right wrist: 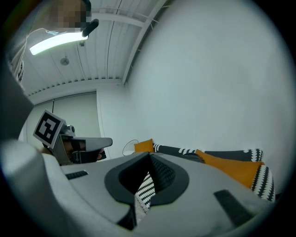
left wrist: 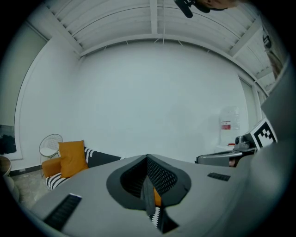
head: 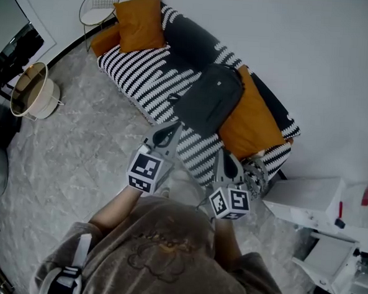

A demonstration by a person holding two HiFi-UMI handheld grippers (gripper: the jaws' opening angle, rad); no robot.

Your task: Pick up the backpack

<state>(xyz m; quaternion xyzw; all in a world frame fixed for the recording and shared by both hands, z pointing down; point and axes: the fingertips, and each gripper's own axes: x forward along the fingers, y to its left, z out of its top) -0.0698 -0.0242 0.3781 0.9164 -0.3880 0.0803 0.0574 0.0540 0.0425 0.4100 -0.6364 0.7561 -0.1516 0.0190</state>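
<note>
A dark grey backpack lies flat on the black-and-white striped sofa, partly over a large orange cushion. My left gripper is shut and empty, its tip just short of the backpack's near edge. My right gripper is also shut and empty, over the sofa's front edge below the orange cushion. In the left gripper view the closed left gripper points at the sofa and the white wall. In the right gripper view the closed right gripper points along the sofa.
A second orange cushion and a wire chair stand at the sofa's far end. A round tub sits on the grey floor at left. White boxes and a cabinet crowd the right side.
</note>
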